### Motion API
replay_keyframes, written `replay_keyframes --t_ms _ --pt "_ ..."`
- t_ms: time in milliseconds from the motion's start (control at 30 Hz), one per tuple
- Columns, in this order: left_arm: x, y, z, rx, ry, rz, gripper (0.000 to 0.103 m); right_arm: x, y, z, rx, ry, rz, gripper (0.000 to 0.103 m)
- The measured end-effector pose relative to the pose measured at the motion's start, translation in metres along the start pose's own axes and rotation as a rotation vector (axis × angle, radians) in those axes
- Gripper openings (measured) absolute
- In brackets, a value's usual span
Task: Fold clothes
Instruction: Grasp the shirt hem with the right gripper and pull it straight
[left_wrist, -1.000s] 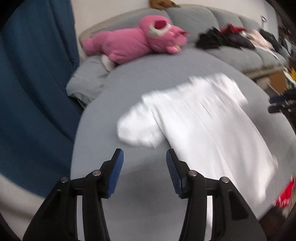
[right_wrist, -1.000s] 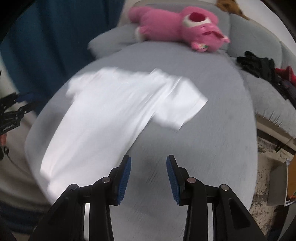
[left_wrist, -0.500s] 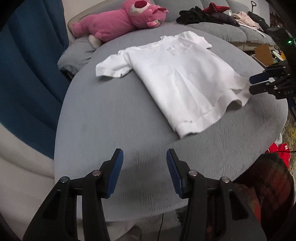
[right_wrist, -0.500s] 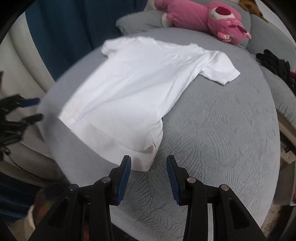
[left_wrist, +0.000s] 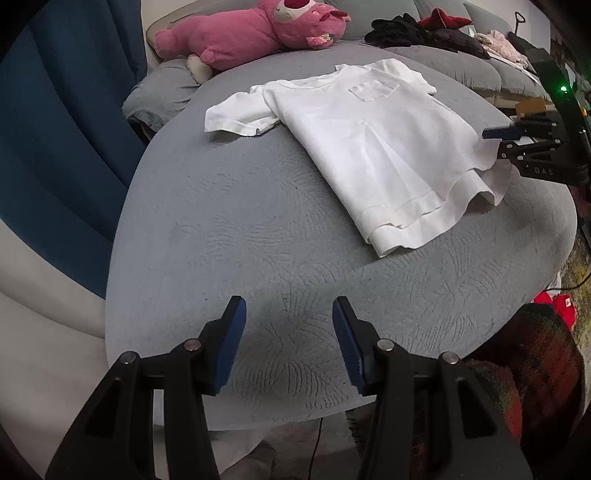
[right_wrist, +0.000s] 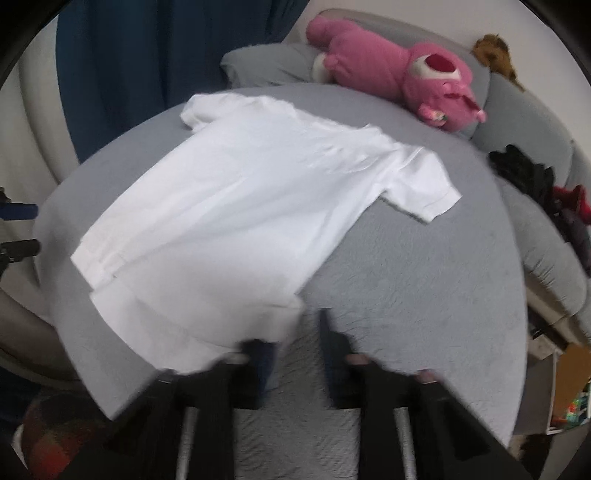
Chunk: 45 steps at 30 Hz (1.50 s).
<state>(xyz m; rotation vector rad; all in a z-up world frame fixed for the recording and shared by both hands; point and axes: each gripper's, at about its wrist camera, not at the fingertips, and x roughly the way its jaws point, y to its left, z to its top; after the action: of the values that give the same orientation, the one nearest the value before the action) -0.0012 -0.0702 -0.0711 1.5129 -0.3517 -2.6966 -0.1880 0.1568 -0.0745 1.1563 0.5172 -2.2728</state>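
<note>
A white pocket T-shirt (left_wrist: 388, 140) lies spread flat, front up, on a round grey cushion (left_wrist: 258, 240). Its hem faces the near right edge and is slightly rumpled. My left gripper (left_wrist: 288, 343) hovers open over bare cushion at the near left, well short of the shirt. My right gripper (left_wrist: 493, 144) shows at the right edge, fingers apart at the hem's right corner. In the right wrist view the shirt (right_wrist: 240, 206) fills the middle. The right gripper (right_wrist: 295, 347) is blurred and open there, the hem corner draped over its left finger. The left gripper (right_wrist: 18, 229) sits at the far left.
A pink plush toy (left_wrist: 251, 33) lies at the cushion's far side against a grey sofa (right_wrist: 517, 110). Dark and red clothes (left_wrist: 421, 31) are heaped on the sofa. A blue curtain (left_wrist: 55, 110) hangs at left. Red plaid fabric (left_wrist: 524, 369) is at the near right.
Both grippers pulled back from over the shirt toward the cushion's near edge. The right gripper has since dropped to the hem's right corner; the left is almost still.
</note>
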Motion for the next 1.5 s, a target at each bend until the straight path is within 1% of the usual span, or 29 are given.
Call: replay_keyframes --t_ms 33,100,133,233,267,367,400,433,500,567,633,667,767,800,833,867,933,1000,1133,1233,1367,1500 --pt "0.002 0.000 0.001 -0.006 0.000 -0.003 0.045 0.001 0.000 -0.001 0.002 0.010 0.003 0.003" --pt "0.004 0.000 0.003 -0.018 -0.003 -0.018 0.045 -0.004 0.000 -0.002 0.012 -0.002 -0.018 0.003" --pt "0.005 -0.001 0.003 -0.020 -0.001 -0.027 0.045 -0.010 -0.003 -0.003 0.027 -0.011 -0.009 0.003" --pt "0.006 -0.005 0.004 -0.005 0.002 -0.030 0.045 -0.041 -0.019 -0.003 0.079 -0.059 -0.011 0.003" --pt "0.007 -0.007 0.005 0.001 0.000 -0.027 0.045 -0.056 -0.029 -0.001 0.107 -0.092 -0.023 0.003" --pt "0.009 -0.012 0.010 0.010 -0.001 -0.031 0.045 -0.076 -0.050 0.006 0.155 -0.114 -0.056 0.003" --pt "0.010 -0.014 0.012 0.008 -0.004 -0.034 0.045 -0.078 -0.056 0.006 0.174 -0.108 -0.059 0.003" --pt "0.010 -0.016 0.014 0.009 -0.008 -0.044 0.045 -0.078 -0.062 0.006 0.182 -0.092 -0.069 0.003" --pt "0.012 -0.020 0.018 0.011 -0.016 -0.064 0.045 -0.074 -0.070 0.002 0.177 -0.070 -0.124 0.003" --pt "0.015 -0.023 0.021 0.010 -0.014 -0.072 0.045 -0.064 -0.081 -0.007 0.202 -0.034 -0.150 0.003" --pt "0.019 -0.028 0.026 0.018 -0.016 -0.088 0.045 -0.054 -0.091 -0.014 0.230 -0.003 -0.150 0.003" --pt "0.021 -0.031 0.028 0.024 -0.020 -0.084 0.045 -0.048 -0.096 -0.018 0.246 0.007 -0.154 0.003" --pt "0.025 -0.043 0.034 0.069 -0.071 -0.057 0.045 -0.033 -0.100 -0.022 0.253 0.040 -0.144 0.003" --pt "0.026 -0.048 0.034 0.096 -0.090 -0.042 0.045 -0.030 -0.100 -0.022 0.246 0.041 -0.156 0.003" --pt "0.027 -0.052 0.036 0.118 -0.098 -0.048 0.045 -0.029 -0.100 -0.022 0.239 0.036 -0.171 0.003" --pt "0.028 -0.057 0.036 0.141 -0.102 -0.071 0.045 -0.028 -0.103 -0.020 0.240 0.033 -0.178 0.003" --pt "0.031 -0.063 0.034 0.155 -0.098 -0.082 0.045 -0.029 -0.111 -0.017 0.257 0.021 -0.190 0.003" --pt "0.034 -0.066 0.034 0.155 -0.095 -0.094 0.045 -0.032 -0.124 -0.011 0.285 -0.002 -0.214 0.003" --pt "0.041 -0.067 0.038 0.118 -0.072 -0.129 0.045 -0.035 -0.146 -0.002 0.335 -0.027 -0.234 0.003" --pt "0.042 -0.072 0.043 0.114 -0.072 -0.157 0.045 -0.025 -0.157 0.002 0.361 -0.006 -0.234 0.003" --pt "0.042 -0.085 0.050 0.137 -0.091 -0.176 0.045 -0.014 -0.164 0.002 0.376 0.011 -0.224 0.003" --pt "0.047 -0.094 0.058 0.124 -0.106 -0.171 0.045 -0.014 -0.165 -0.001 0.368 0.005 -0.207 0.003"
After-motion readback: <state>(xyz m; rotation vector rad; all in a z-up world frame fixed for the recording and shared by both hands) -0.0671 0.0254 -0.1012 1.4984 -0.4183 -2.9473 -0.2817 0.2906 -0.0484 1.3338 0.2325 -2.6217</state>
